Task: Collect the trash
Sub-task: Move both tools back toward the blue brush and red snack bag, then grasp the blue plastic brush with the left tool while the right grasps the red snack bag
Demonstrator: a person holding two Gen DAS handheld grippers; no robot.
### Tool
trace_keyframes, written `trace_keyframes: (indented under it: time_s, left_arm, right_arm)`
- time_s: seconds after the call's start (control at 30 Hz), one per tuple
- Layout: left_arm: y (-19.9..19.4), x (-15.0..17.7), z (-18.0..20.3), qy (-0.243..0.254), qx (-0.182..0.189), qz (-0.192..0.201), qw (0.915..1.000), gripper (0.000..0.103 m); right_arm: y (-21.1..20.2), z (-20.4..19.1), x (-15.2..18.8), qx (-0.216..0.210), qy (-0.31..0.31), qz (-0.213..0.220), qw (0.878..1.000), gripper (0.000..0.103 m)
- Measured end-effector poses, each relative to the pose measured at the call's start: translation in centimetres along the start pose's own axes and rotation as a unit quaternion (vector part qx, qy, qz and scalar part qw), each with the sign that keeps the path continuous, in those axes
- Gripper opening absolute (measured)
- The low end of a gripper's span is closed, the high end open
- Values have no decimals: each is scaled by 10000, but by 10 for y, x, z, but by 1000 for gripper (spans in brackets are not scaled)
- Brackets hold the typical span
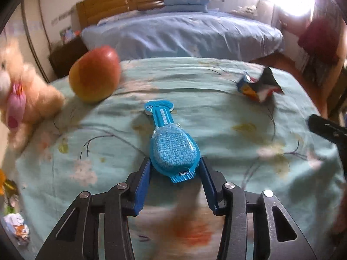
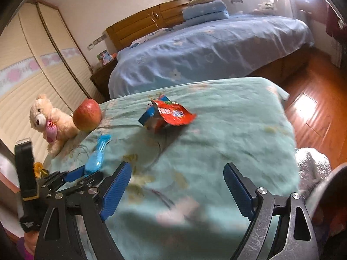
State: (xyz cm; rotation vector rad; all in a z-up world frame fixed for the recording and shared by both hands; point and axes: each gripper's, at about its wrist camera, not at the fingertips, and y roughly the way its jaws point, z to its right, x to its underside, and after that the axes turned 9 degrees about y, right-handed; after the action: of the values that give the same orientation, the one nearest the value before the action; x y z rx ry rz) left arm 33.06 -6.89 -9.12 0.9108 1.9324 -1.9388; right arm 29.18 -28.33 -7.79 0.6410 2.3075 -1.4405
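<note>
Step in hand: You are taking the first piece of trash, the blue blister pack [image 1: 173,149], with the left gripper [image 1: 176,164]; by the look of it this is the grasp itself, not yet the lift.
Left jaws: They stand half closed around the wide, rounded end of the pack, one blue pad [image 1: 145,173] at each flank. They look to be touching its edges, but you cannot tell from the wrist view whether they press firmly.
Where the pack lies: Flat on the cloth, its narrow card tab pointing away from you, near the middle of the covered surface.
Right jaws: The right gripper [image 2: 176,186] hangs wide apart over bare cloth, with nothing between its pads.
Second piece: The crumpled red snack wrapper [image 2: 168,116] lies farther across the cloth, well apart from the right gripper and directly ahead of it.
Next move: You probably need to finish closing on the pack before raising it; the thin plastic flange may slip or flex. The right hand then needs a forward reach to straddle the wrapper.
Not trash: The apple [image 1: 94,74] and the teddy bear [image 2: 51,121] sit at the far left edge; leave them.
Surface: A pale green floral bedcover [image 2: 227,130], soft and creased.
Room: A bed with a blue quilt [image 2: 206,49] and a wooden headboard [image 2: 147,23] stands beyond; the wood floor [image 2: 314,112] is at right.
</note>
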Motion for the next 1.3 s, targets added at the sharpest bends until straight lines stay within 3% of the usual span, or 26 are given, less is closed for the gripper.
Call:
trace_keyframes:
  time_s: [0.03, 0.13, 0.33, 0.4, 0.47, 0.53, 0.57, 0.63, 0.8, 1.3]
  left_arm:
    - [-1, 1, -3, -46, 33, 11, 10000, 46]
    - [-1, 7, -8, -119, 134, 74, 9998, 61]
    - [2, 4, -10, -242, 5, 51, 9997, 62]
    - [3, 3, -9, -237, -40, 47, 9997, 58]
    - [3, 2, -8, -239, -57, 65, 9997, 47]
    - [3, 1, -8, -271, -44, 87, 9996, 43]
    - [3, 1, -8, -276, -41, 91, 9996, 43]
    - [2, 1, -8, -275, -37, 108, 9996, 42]
    - [-4, 5, -8, -281, 34, 188, 9994, 41]
    - [-56, 31, 34, 114, 479, 420, 9979, 41]
  right_arm:
    - [7, -2, -3, -25, -13, -38, 10000, 88]
    - [26, -12, -13, -33, -140, -65, 9999, 88]
    - [56, -22, -27, 68, -279, -146, 9995, 87]
    - [60, -23, -32, 85, -253, -108, 9996, 83]
    - [63, -23, -36, 138, -230, -84, 9996, 71]
    - [68, -21, -38, 219, -188, -114, 9995, 42]
    - [69, -20, -39, 260, -165, -131, 9994, 36]
    - [68, -18, -38, 292, -137, -122, 9994, 10]
    - [56, -16, -32, 286, -154, -71, 9994, 2]
    - [-24, -5, 32, 126, 35, 83, 9999, 2]
